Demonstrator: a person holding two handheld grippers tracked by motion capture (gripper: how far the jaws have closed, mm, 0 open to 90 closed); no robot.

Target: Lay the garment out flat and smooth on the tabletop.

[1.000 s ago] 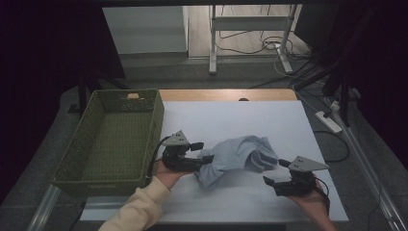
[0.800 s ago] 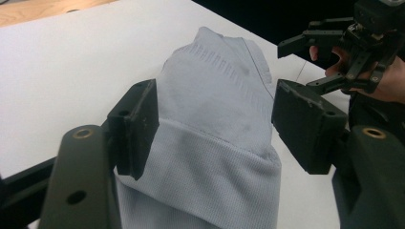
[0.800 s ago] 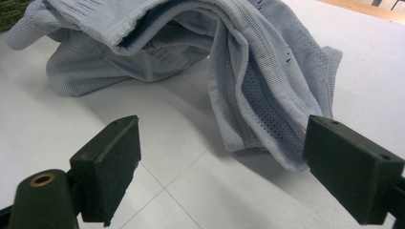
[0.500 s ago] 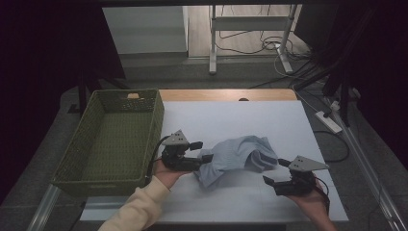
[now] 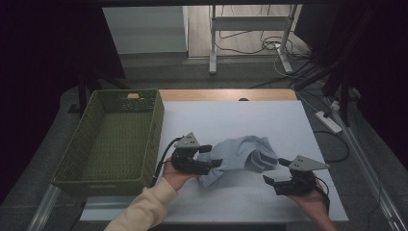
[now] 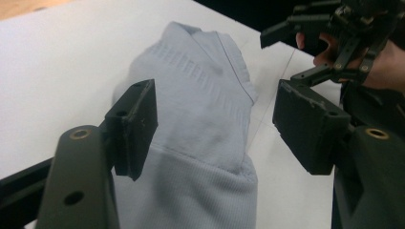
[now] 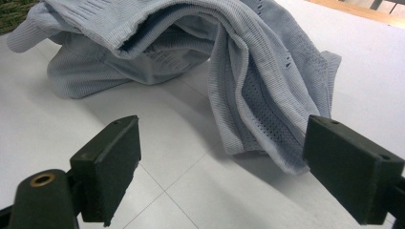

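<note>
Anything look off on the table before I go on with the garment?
Only the pale blue garment stands out: it lies bunched in a rumpled heap on the white table, folds humped up rather than flat. The green basket sits squarely at the table's left. Nothing looks spilled or damaged.

- High view: dim room, black at 9 and 3 o'clock; the white table (image 5: 288,125) is the brightest area, with a lit floor strip at 12 o'clock.
- Soft overhead light, with faint shadows beside the pale blue garment (image 5: 240,156).
- Left gripper view: near jaws blurred, knit sharp.
- Right gripper view: even light, a soft shadow under the cloth (no glare), jaws slightly soft.
</note>
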